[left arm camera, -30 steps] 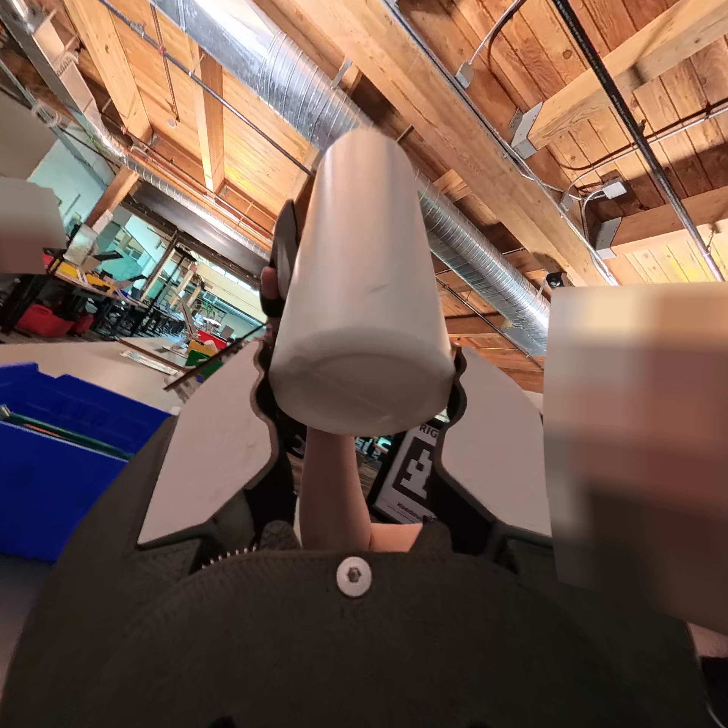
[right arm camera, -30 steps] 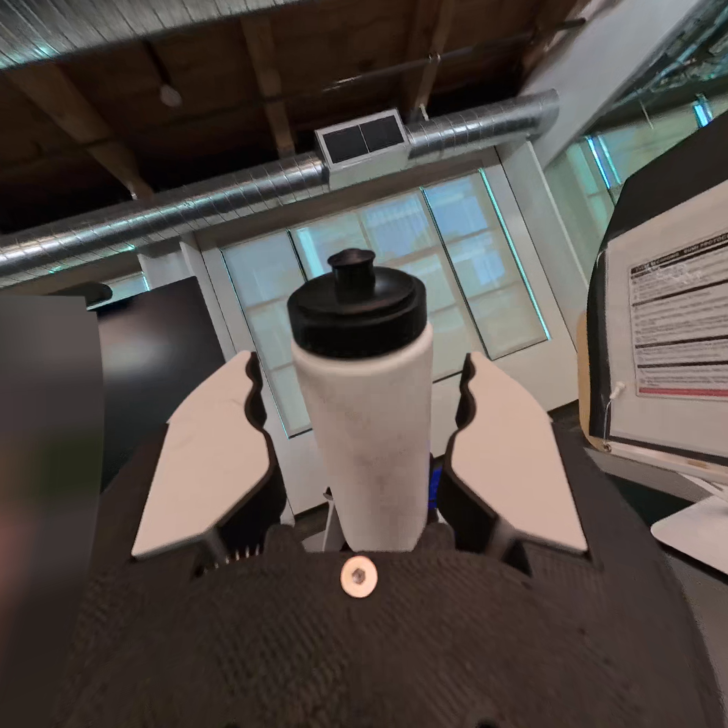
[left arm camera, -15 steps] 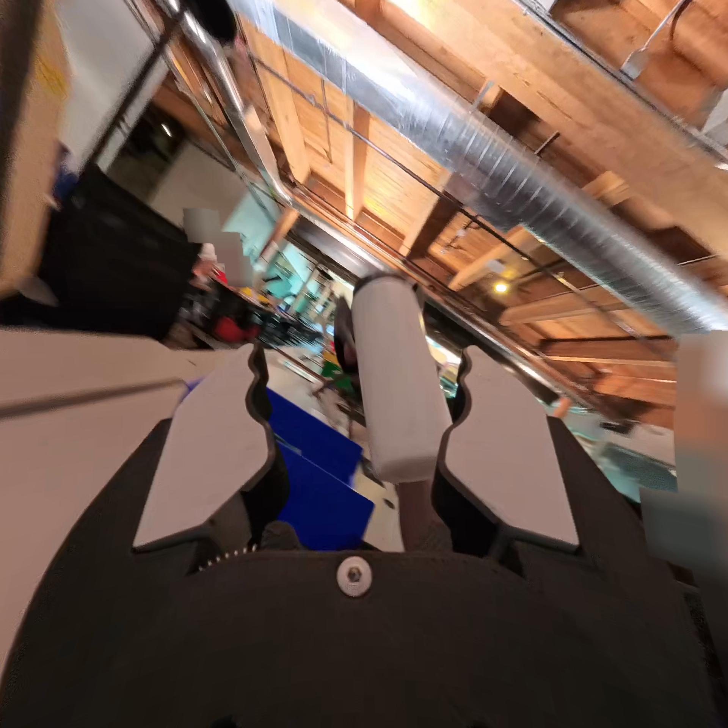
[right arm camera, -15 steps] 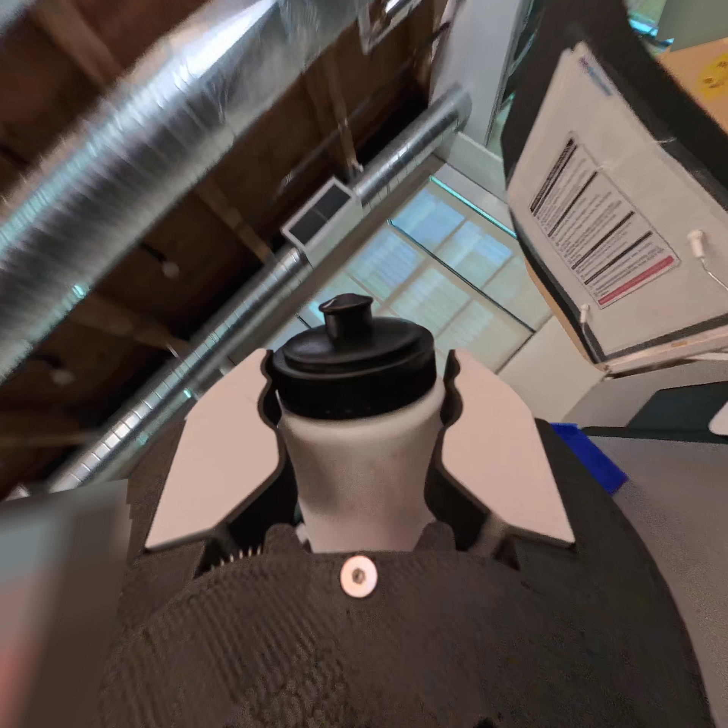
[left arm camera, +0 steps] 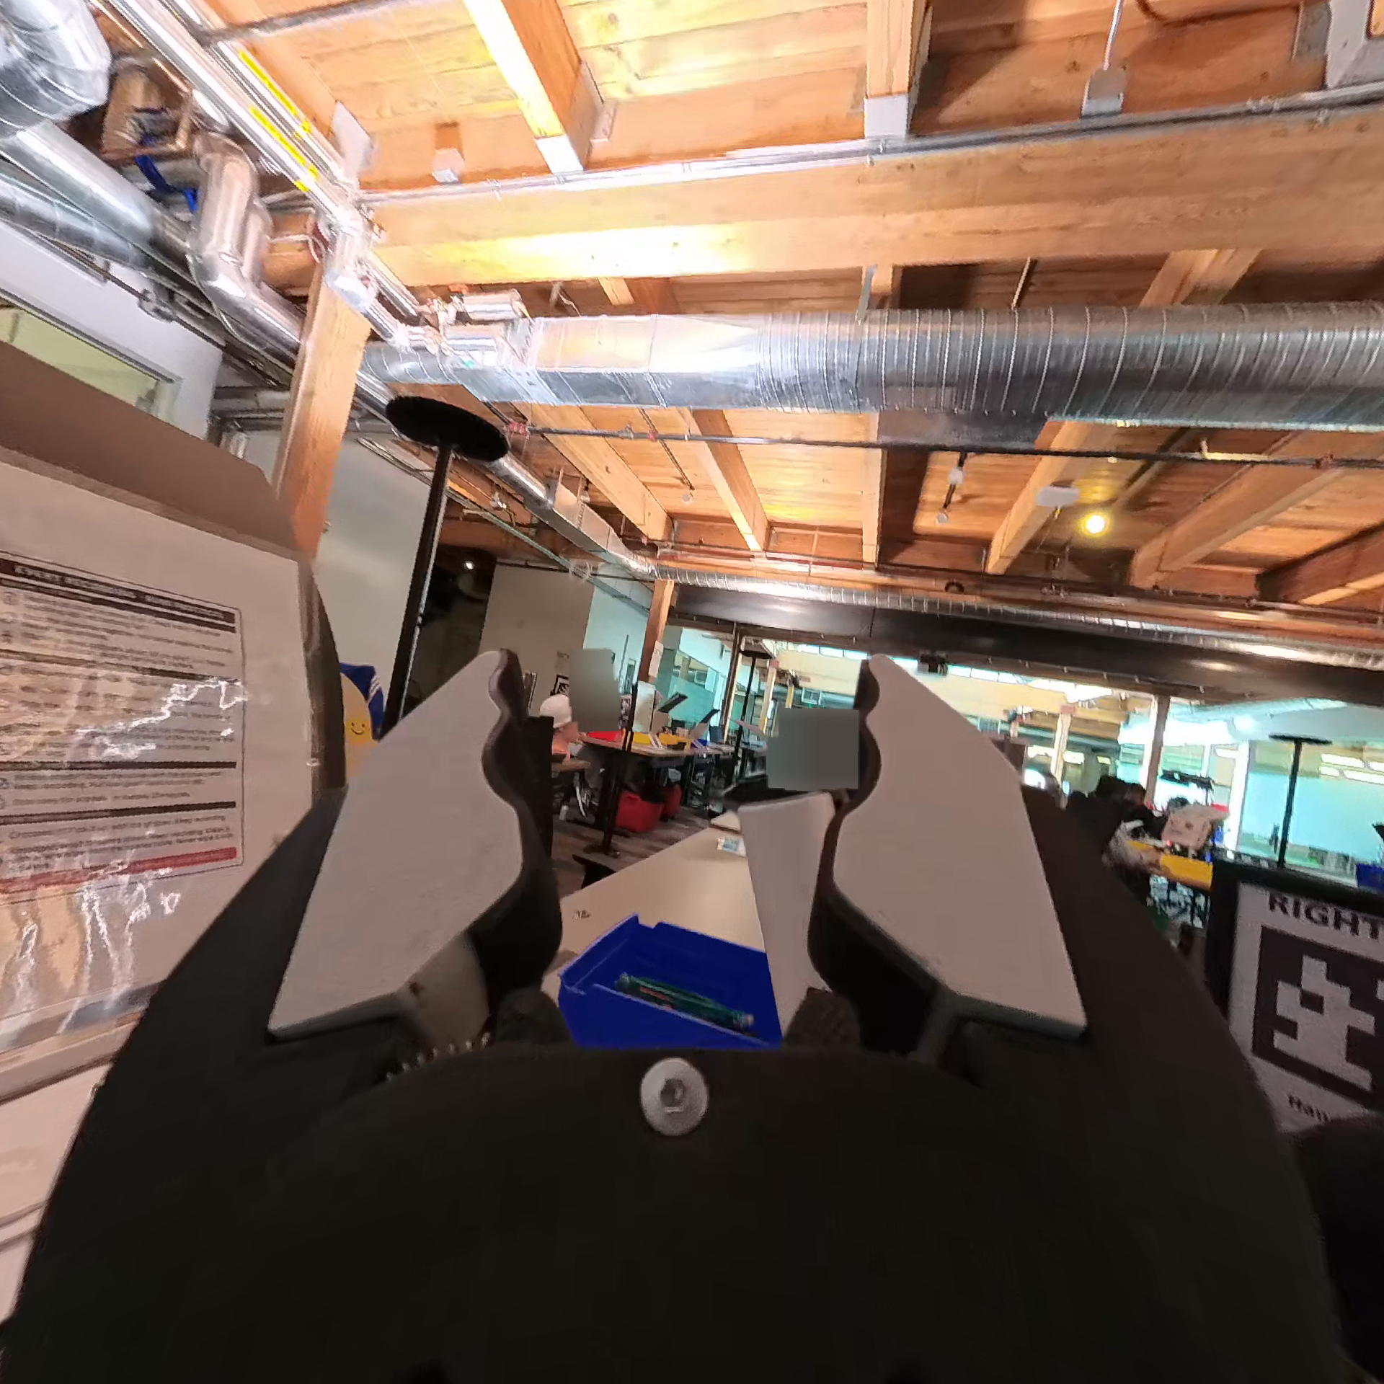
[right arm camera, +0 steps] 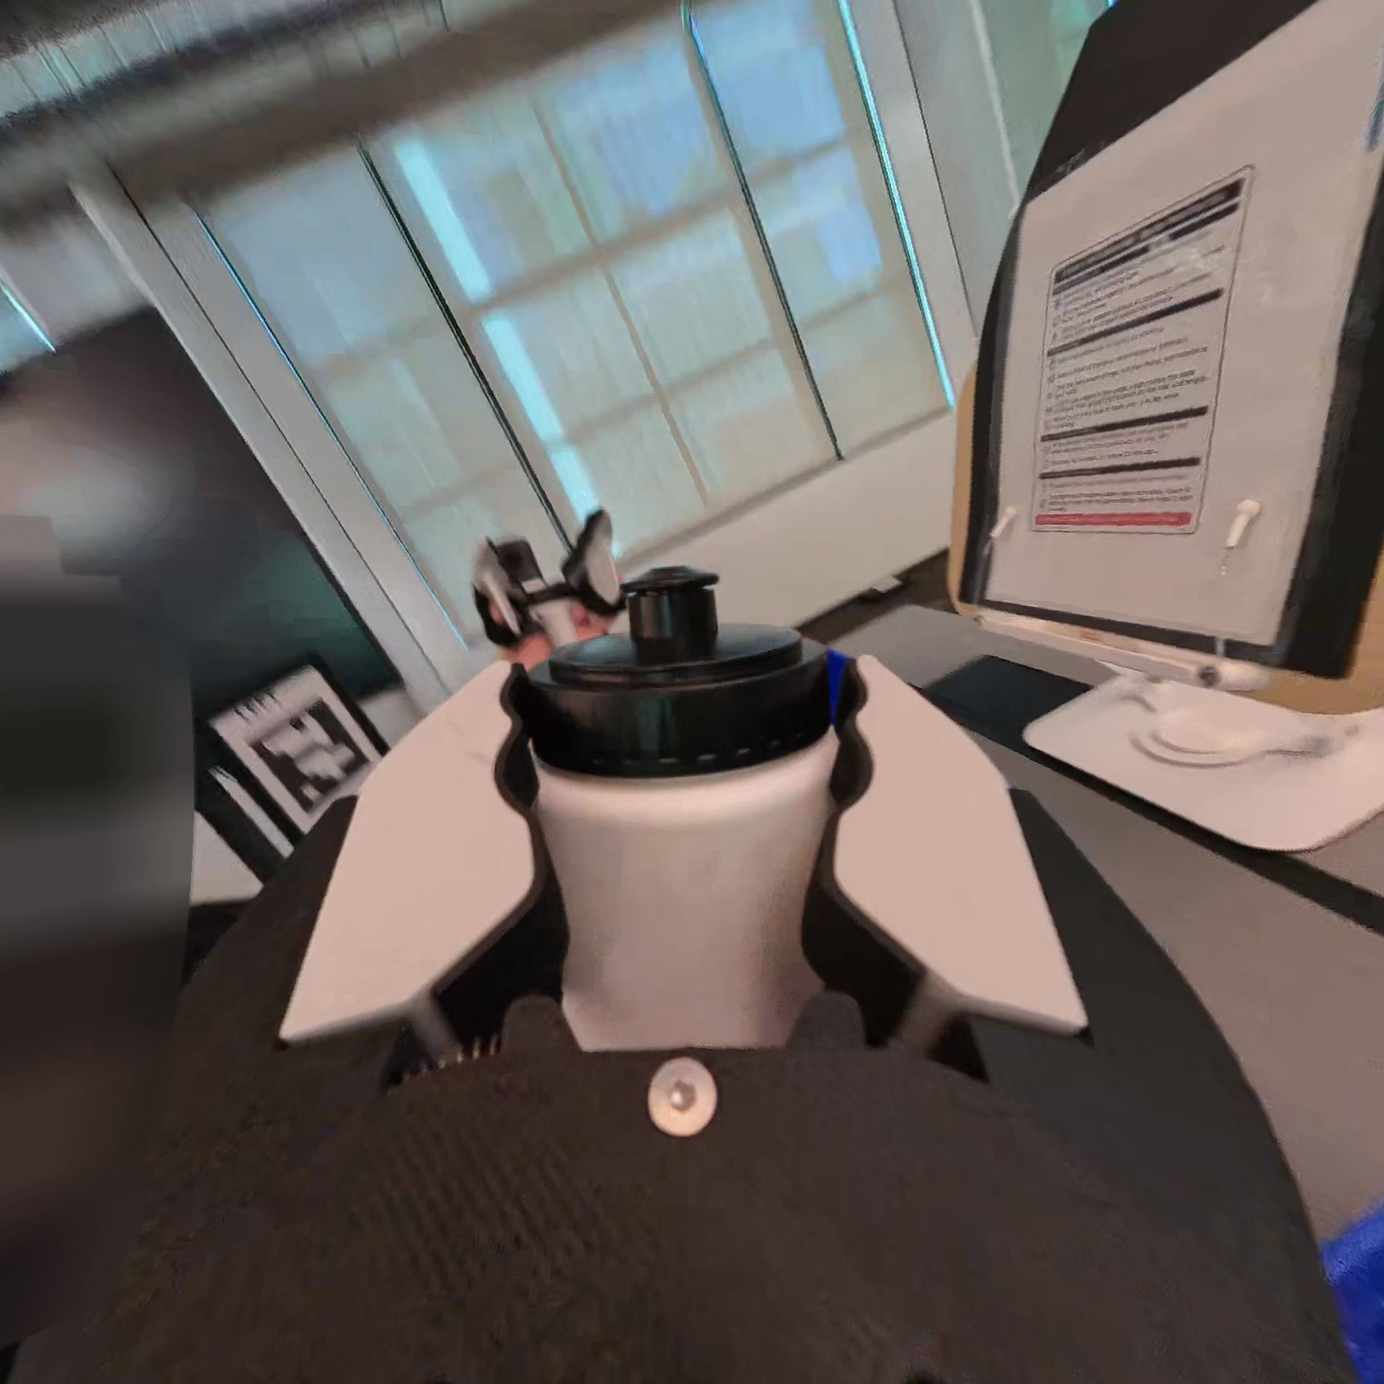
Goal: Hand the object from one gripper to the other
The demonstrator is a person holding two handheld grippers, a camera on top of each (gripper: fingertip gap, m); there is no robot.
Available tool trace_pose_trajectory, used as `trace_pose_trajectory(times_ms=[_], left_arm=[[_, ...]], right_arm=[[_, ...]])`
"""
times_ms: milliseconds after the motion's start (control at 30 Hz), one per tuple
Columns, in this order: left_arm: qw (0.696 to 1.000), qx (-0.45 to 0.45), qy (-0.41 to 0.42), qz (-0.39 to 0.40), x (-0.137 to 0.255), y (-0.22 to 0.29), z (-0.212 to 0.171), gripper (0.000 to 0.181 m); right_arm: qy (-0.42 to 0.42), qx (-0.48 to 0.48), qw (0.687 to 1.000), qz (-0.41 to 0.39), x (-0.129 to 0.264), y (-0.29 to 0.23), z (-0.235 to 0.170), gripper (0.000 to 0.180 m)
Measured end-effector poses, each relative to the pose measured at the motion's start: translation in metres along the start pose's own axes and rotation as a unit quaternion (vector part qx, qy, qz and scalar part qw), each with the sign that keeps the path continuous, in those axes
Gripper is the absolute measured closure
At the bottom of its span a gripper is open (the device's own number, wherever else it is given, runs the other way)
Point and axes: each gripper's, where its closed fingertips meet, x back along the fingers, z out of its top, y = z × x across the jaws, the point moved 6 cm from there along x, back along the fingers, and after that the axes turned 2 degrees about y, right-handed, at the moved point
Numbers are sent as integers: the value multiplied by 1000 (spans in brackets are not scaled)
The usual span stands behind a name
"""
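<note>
Right gripper (right arm camera: 678, 719): clamped on the bottle; both grey fingers (right arm camera: 427, 869) press the body just under the cap, one on each side.
Bottle (right arm camera: 678, 884): white body, black cap (right arm camera: 674, 700) with a pull spout on top. It stands upright between the right fingers, base hidden behind the gripper's black housing.
Left gripper (left arm camera: 681, 756): spread wide, nothing between the fingers; through the gap the room beyond is visible.
Left gripper, seen from the right wrist view (right arm camera: 550, 580): small and blurred, behind and above the cap, well apart from the bottle; fingers look parted.
White strip (left arm camera: 786, 899): a pale tapered piece sits just inside the left gripper's right finger; cannot tell what it is.
Bin (left arm camera: 666, 988): blue, on the pale table (left arm camera: 674, 891) below the left gripper, with a green stick-like item lying in it.
Board (right arm camera: 1168, 352): white panel with a printed sheet, standing on the desk at the right of the right wrist view; the same kind of sheet shows at the left edge of the left wrist view (left arm camera: 120, 749).
Marker card (right arm camera: 296, 741): black-and-white square pattern, low left of the right gripper. Another one sits at the right edge of the left wrist view (left arm camera: 1307, 996).
Ceiling: wooden beams and a silver duct (left arm camera: 973, 367) overhead.
Sharpness: right wrist view is motion-blurred; left wrist view is crisp.
</note>
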Motion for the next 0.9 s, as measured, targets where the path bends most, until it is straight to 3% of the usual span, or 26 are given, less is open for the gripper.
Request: trace_pose_trajectory(times_ms=[400, 533, 600, 733, 900], left_arm=[[988, -11, -148, -36, -30, 12, -68, 96], [960, -49, -259, -90, -42, 39, -109, 96], [939, -110, -302, -124, -44, 60, -125, 96], [909, -208, -325, -158, -43, 96, -139, 114], [924, -119, -325, -165, -42, 105, -122, 132]], right_arm=[[-121, 128, 984, -5, -26, -56, -22, 100], [-212, 165, 963, 24, -45, -70, -50, 102], [-255, 155, 951, 74, -54, -79, -67, 102], [-293, 90, 937, 167, -75, -87, -95, 102], [-334, 95, 918, 190, -90, -81, -121, 102]])
